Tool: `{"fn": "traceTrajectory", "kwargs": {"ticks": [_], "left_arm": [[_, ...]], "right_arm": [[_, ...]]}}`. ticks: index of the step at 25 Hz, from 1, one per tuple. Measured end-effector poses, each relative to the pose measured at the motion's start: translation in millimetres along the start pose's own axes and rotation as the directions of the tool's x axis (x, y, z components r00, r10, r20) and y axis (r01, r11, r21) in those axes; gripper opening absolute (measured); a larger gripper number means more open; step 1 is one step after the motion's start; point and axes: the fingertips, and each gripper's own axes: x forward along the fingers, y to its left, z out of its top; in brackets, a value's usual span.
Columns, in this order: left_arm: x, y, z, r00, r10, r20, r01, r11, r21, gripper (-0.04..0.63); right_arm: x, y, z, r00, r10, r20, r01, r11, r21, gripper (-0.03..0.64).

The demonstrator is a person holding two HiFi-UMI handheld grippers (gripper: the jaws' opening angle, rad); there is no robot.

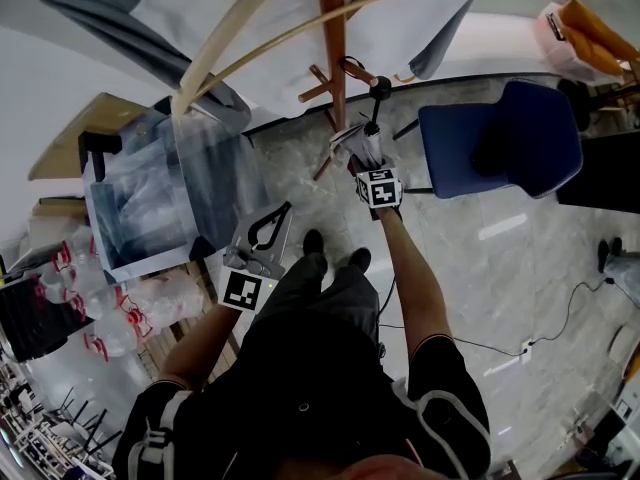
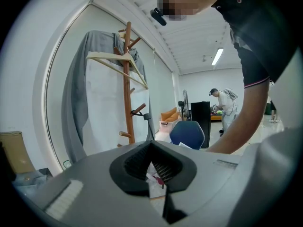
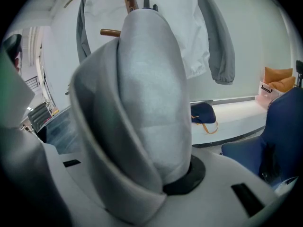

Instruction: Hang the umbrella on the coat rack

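The wooden coat rack (image 1: 333, 38) stands ahead of me, and its pole (image 2: 127, 93) also shows in the left gripper view. A folded grey umbrella (image 1: 362, 144) points up toward the rack, with my right gripper (image 1: 368, 158) shut on its cloth. Its black handle (image 1: 380, 88) sits beside a lower peg (image 2: 138, 109), and the black strap (image 1: 352, 65) seems looped over that peg. The grey folds (image 3: 151, 103) fill the right gripper view and hide the jaws. My left gripper (image 1: 272, 226) hangs lower left, away from the rack; its jaws meet at the tips (image 2: 152, 148) with nothing between them.
A grey and white jacket (image 1: 150, 8) on a pale hanger (image 2: 118, 60) drapes from the rack's top. A blue chair (image 1: 500, 143) stands right of the rack. A table with a clear plastic bin (image 1: 140, 203) is at left. A cable and socket (image 1: 525, 348) lie on the floor.
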Motion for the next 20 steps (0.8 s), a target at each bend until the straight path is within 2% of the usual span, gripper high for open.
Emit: {"fn": "traceTrajectory", "kwargs": {"ticks": [11, 12, 15, 20], "left_arm": [[5, 1, -10, 1.000, 0.005, -0.024, -0.005, 1.000, -0.001, 0.000], [5, 1, -11, 1.000, -0.001, -0.030, 0.001, 1.000, 0.013, 0.000], [4, -1, -18, 0.996, -0.041, -0.076, 0.050, 0.990, 0.131, 0.000], [4, 3, -21, 0.998, -0.008, -0.061, 0.011, 0.999, 0.049, 0.000]], "right_arm": [[30, -4, -6, 1.000, -0.013, 0.001, 0.013, 1.000, -0.024, 0.153], [33, -5, -6, 1.000, -0.014, 0.001, 0.014, 1.000, -0.025, 0.153], [41, -5, -9, 1.000, -0.016, -0.003, 0.016, 0.999, -0.030, 0.153], [53, -6, -13, 1.000, -0.023, -0.010, 0.022, 0.999, -0.035, 0.153]]}}
